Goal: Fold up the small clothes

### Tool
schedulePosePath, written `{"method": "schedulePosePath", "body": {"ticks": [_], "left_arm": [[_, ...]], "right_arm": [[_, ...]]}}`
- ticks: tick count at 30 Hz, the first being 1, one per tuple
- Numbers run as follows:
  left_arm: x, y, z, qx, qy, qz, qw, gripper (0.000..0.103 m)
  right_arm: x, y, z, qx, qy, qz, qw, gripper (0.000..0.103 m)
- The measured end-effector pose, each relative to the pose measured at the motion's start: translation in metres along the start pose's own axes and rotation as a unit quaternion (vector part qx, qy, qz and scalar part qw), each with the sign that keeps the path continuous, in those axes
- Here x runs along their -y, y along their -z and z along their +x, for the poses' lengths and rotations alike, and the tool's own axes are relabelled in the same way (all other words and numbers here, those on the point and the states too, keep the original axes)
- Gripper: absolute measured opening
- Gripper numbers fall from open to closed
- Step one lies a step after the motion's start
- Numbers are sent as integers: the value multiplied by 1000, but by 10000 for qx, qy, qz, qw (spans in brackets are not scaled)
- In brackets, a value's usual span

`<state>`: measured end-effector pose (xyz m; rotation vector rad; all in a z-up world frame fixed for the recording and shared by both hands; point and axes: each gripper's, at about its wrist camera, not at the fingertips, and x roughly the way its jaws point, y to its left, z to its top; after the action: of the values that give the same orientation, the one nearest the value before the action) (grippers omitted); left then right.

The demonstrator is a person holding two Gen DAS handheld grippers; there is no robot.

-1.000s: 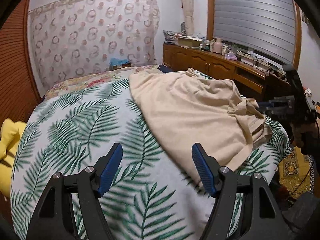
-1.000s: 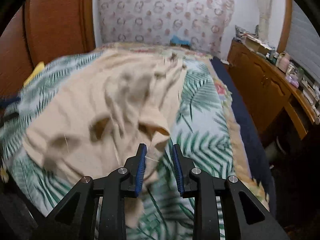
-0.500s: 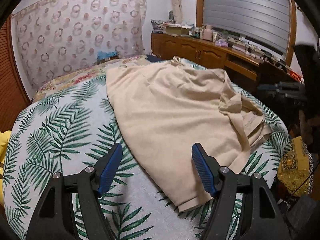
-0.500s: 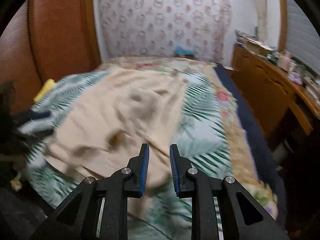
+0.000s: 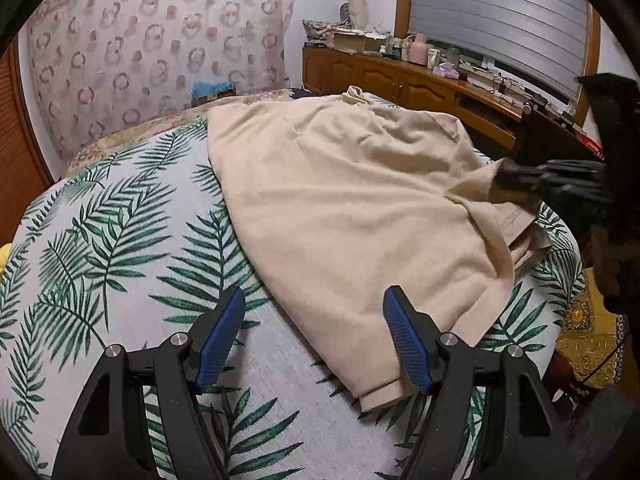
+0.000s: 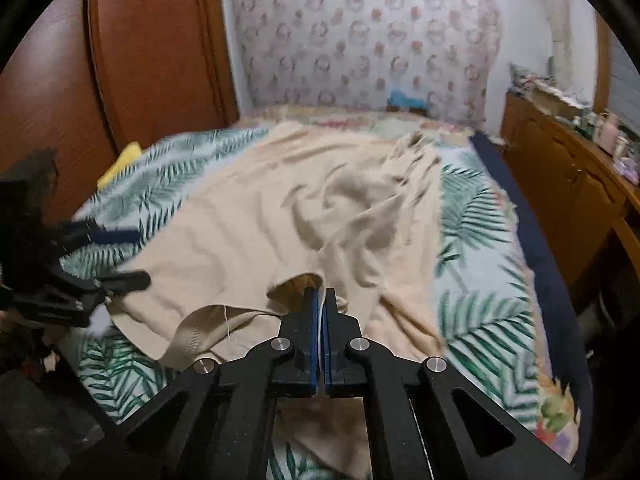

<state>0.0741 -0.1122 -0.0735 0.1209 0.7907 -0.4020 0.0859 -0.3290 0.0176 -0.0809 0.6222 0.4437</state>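
We hold the left gripper (image 5: 314,330) wide apart over the near edge of the bed (image 5: 120,240) — nothing between its fingers. Our right gripper (image 6: 321,300) pinches a fold of the beige garment (image 5: 352,208), which lies spread across the bed's right side

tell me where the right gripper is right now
The right gripper is at the near right edge of the bed, shut on a fold of the beige garment; the left wrist view shows it at far right.
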Motion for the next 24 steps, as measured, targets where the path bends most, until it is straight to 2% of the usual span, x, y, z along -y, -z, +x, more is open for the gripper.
{"method": "schedulePosePath", "body": {"ticks": [2,5,9,12,16,18,19,21,23,24], "left_arm": [[0,1,-2,23,5,-35,10000,73],[1,3,-5,31,32,-54,10000,73],[2,5,-8,16,53,-58,10000,73],[2,5,-7,-17,60,-75,10000,73],[2,6,-8,-55,63,-62,9999,73],[2,7,-9,-91,65,-48,9999,73],[2,7,-9,-110,79,-46,9999,73],[2,9,-11,-137,144,-45,9998,72],[3,11,-12,-158,173,-57,9997,70],[3,12,-12,-161,178,-63,9997,69]], "right_arm": [[5,8,-20,229,124,139,9996,1],[13,20,-43,347,388,295,9982,1],[10,39,-62,218,733,310,9966,1],[6,42,-62,-30,834,315,9960,1],[6,32,-63,38,732,340,9967,3],[3,25,-67,93,797,293,9963,16],[2,24,-68,110,805,255,9964,19],[-1,20,-68,154,825,139,9964,35],[-5,17,-65,208,824,71,9964,46],[-5,18,-62,248,784,59,9966,48]]}}
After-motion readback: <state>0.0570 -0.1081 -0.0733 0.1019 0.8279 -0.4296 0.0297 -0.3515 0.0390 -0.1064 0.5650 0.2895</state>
